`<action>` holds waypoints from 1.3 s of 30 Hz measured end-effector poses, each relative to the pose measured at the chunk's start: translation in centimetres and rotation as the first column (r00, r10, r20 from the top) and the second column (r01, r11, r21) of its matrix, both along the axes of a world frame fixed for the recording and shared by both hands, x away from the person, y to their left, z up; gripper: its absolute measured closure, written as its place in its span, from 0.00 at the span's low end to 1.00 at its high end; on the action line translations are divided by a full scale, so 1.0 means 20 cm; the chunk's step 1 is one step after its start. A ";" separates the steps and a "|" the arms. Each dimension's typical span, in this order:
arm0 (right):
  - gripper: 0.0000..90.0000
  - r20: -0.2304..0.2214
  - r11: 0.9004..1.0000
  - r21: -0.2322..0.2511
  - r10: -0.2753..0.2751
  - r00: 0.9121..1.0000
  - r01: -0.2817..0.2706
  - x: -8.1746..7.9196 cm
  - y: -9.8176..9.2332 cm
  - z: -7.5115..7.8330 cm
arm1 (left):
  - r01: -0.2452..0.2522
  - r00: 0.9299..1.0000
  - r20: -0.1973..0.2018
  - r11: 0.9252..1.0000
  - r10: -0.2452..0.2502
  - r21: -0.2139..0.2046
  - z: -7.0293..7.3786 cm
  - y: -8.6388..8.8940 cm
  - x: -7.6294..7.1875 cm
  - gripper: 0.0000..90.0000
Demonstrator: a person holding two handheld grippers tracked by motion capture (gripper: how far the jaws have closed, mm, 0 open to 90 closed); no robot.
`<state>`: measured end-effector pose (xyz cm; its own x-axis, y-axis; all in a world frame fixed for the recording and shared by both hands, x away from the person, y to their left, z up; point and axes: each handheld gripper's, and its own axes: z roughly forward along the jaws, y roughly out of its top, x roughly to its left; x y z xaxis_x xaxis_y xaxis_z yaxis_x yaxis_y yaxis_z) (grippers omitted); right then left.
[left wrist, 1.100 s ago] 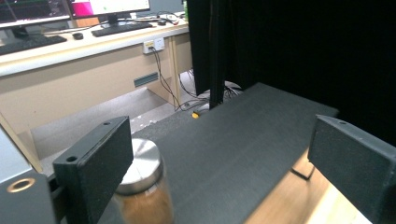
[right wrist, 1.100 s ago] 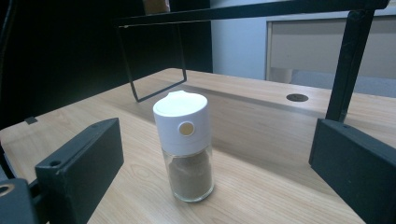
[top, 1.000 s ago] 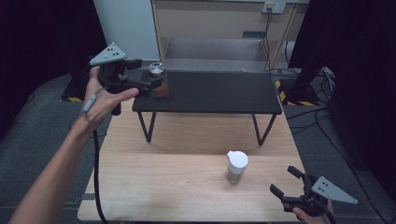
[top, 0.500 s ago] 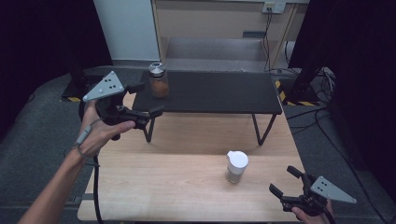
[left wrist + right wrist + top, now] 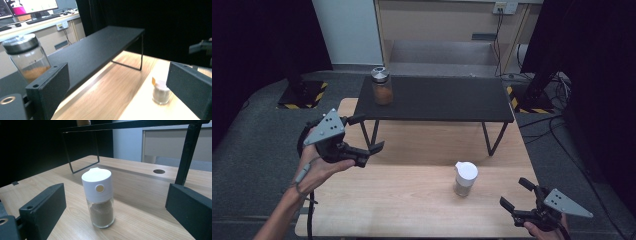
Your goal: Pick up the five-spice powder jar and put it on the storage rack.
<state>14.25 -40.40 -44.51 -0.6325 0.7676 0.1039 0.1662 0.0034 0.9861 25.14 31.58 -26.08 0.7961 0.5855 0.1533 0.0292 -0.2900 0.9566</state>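
**Shaker stands closer to the right gripper, straight ahead of its open jaws**

A small shaker point(image 5: 465, 178) with a white cap and brown powder inside is seen standing upright on the wooden surface point(image 5: 387, 200), toward the near right part of it. Its long axis is vertical. The right gripper point(image 5: 518, 198) is held at the near right corner, a little to the right of and nearer than the shaker, with its jaws pointed toward it. In the right gripper view the shaker point(image 5: 99, 197) is framed between the two black jaws but farther off, so nothing is touched; the jaws are spread wide and nothing is held.

The left gripper point(image 5: 366, 134) is held at the left edge of the surface, beside the near left leg of the black shelf point(image 5: 437, 97). Its jaws are also spread wide with nothing between them. From it the shaker point(image 5: 160, 92) lies well apart, to the right and nearer the person.

A glass jar point(image 5: 382, 86) with a metal lid and orange-brown contents is set on the far left end of the shelf, above and beyond the left gripper and apart from it.

The coming move is judged to turn on the short, level line from the right gripper to the shaker: that gripper is much the nearer. A level approach would put the jaws on either side of the glass body below the cap.
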 end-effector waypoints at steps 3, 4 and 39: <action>0.04 0.000 1.000 -0.001 0.000 1.000 0.000 0.00 0.00 0.00 | 0.001 1.000 0.002 1.000 -0.001 0.003 -0.05 -0.01 -0.03 0.04; 0.04 0.000 1.000 -0.001 0.000 1.000 0.000 0.00 0.00 0.00 | 0.002 1.000 0.002 1.000 -0.002 0.002 -0.07 -0.01 -0.04 0.04; 0.04 0.005 1.000 -0.010 0.004 1.000 -0.004 0.01 0.00 0.00 | -0.170 0.980 -0.107 0.984 0.165 -0.044 -0.67 0.07 -0.29 0.03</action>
